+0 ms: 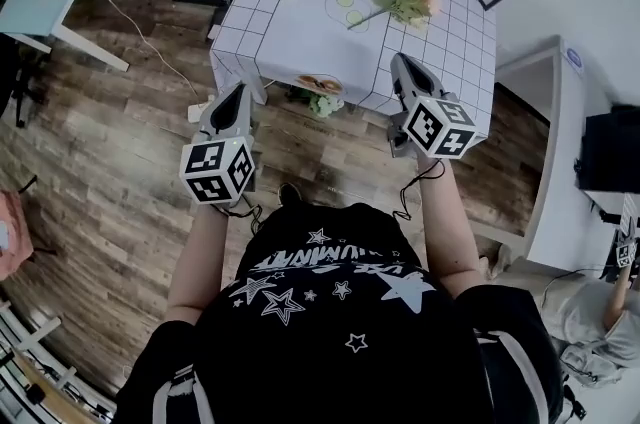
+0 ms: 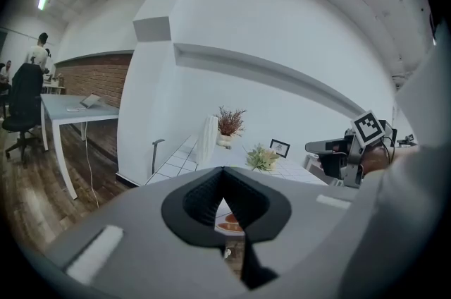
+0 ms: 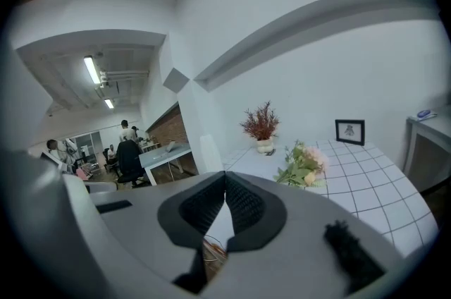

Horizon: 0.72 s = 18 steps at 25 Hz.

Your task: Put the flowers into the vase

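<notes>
Beyond the clenched, empty left hand-held gripper (image 1: pixel 243 92) and right hand-held gripper (image 1: pixel 398 62), flowers (image 1: pixel 410 0) on table (image 1: pixel 300 27)

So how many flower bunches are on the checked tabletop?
2: a green-and-pink bouquet lying right of centre, and a reddish dried bunch standing in a small pot at the far edge.

Black T-shirt (image 1: pixel 330 342) with white stars (image 1: pixel 283 304) and white lettering (image 1: pixel 320 260) across it. The left hand-held gripper (image 1: pixel 243 92) and right hand-held gripper (image 1: pixel 400 64) are both grey plastic. Each has a cube (image 1: pixel 217 170) of black-and-white square markers, black ribbed pads (image 2: pixel 201 199), and a thin black cable (image 1: pixel 405 202) dangling off the back.
</notes>
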### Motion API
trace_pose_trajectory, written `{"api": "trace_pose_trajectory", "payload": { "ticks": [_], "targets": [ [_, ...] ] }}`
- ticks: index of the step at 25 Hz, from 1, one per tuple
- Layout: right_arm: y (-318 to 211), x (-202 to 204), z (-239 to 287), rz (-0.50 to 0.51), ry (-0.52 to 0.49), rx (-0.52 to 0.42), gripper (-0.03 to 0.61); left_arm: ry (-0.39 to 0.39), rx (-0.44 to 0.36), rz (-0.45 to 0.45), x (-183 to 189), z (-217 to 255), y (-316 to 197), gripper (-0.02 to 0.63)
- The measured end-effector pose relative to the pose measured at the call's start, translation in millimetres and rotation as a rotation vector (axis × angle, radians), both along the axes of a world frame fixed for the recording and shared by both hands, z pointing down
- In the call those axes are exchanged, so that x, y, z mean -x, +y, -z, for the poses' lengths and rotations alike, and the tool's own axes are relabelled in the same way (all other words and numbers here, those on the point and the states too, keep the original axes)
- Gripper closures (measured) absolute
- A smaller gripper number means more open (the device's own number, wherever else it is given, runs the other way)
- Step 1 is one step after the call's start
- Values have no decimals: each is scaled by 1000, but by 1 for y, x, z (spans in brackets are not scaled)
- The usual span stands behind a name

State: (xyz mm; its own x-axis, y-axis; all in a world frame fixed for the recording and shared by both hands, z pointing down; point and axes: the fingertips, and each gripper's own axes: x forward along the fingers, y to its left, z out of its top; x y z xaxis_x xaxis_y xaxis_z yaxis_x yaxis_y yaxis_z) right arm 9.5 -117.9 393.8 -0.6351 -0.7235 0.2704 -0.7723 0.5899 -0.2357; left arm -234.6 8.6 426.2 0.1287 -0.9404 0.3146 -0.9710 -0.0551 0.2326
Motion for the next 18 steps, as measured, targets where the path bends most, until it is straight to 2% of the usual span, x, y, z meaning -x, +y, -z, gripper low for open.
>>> {"api": "trace_pose_trajectory", "payload": {
  "ticks": [7, 10, 18],
  "targets": [
    [3, -28, -12, -86, 63, 36, 568, 23, 18, -52, 4, -11, -23, 604],
    [-9, -36, -19, -111, 49, 62, 568, 35, 5, -53, 1, -10, -34, 604],
    [-69, -3, -22, -11, -11, 57, 568, -8, 16, 18, 1, -4, -57, 604]
  ]
}}
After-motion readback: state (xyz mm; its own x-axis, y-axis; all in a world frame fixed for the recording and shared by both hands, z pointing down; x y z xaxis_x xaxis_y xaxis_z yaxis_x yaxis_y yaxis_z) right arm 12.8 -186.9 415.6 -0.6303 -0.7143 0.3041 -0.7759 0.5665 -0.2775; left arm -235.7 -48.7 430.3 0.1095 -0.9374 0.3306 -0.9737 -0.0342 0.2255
